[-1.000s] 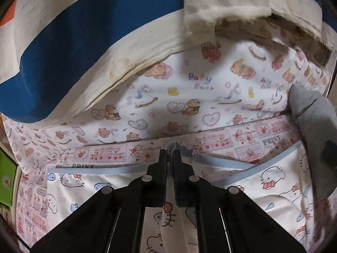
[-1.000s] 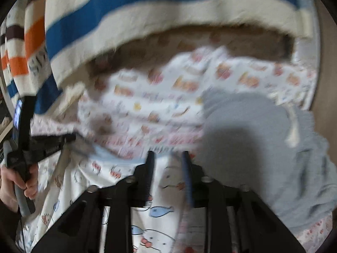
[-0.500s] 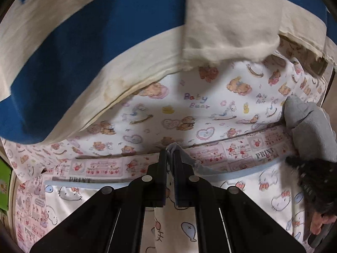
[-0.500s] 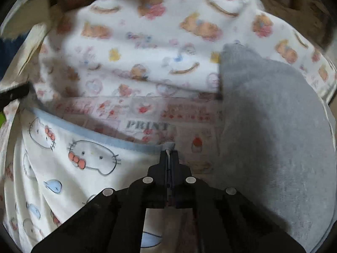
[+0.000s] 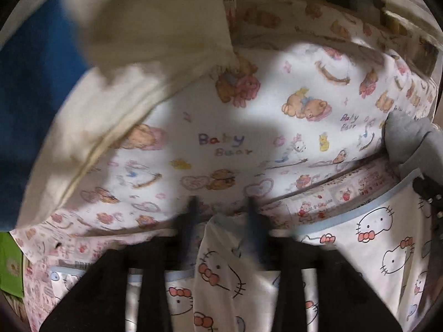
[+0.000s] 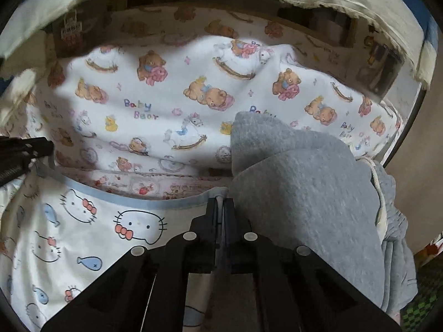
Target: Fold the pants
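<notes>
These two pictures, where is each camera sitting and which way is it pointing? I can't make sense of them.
Left wrist view: sits on the left gripper, looking forward along its two blurred, parted fingers at the cat-print pants lying on a bear-print sheet.
Right wrist view: sits on the right gripper, fingers shut on the pants' blue edge; the left gripper shows at the left margin.
Shared: pants, sheet, the grey garment and each other's gripper.
</notes>
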Motion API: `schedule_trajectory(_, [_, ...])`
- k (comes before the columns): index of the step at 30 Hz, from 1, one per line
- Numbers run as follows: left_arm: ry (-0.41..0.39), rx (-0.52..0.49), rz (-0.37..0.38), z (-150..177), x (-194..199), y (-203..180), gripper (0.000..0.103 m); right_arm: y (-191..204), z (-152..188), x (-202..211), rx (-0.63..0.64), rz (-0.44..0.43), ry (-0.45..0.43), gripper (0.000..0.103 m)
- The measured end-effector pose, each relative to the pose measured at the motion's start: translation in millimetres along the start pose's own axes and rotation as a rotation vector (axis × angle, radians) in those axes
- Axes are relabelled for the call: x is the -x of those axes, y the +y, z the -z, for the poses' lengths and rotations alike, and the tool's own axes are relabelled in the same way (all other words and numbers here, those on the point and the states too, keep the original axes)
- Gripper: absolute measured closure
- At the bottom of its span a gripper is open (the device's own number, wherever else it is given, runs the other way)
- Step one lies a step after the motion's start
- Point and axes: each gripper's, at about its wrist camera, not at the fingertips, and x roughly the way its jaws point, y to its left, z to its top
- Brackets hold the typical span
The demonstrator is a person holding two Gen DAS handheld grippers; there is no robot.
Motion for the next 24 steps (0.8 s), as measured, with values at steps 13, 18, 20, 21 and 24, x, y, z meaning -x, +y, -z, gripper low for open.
schedule_trajectory(13, [-0.339, 0.017, 0.021, 63.6, 160.2, 20.8, 0.035, -21.3, 36.7, 143.1, -0.041, -0.178, -0.266, 0.045])
schedule_trajectory(18, [-0.474, 0.021, 0.028, 103.7, 236.0, 31.4, 0.030, -21.2, 76.3, 223.2, -0.009, -0.214, -0.392, 0.045])
schedule_trajectory(20, [-0.519, 0.029, 0.020, 118.7, 260.7, 36.4, 0.027, -23.6, 94.6, 254.9, -0.018, -0.227, -0.445, 0.045])
schedule_trajectory(21, [-0.547, 0.036, 0.009, 128.9, 275.1, 40.9, 0.026, -24.2, 104.9, 269.5, -0.025, -0.238, -0.466, 0.045])
schedule_trajectory(24, [-0.627, 0.053, -0.039, 156.2, 303.9, 49.4, 0.018, -24.1, 132.9, 297.0, -0.044, -0.232, -0.505, 0.045])
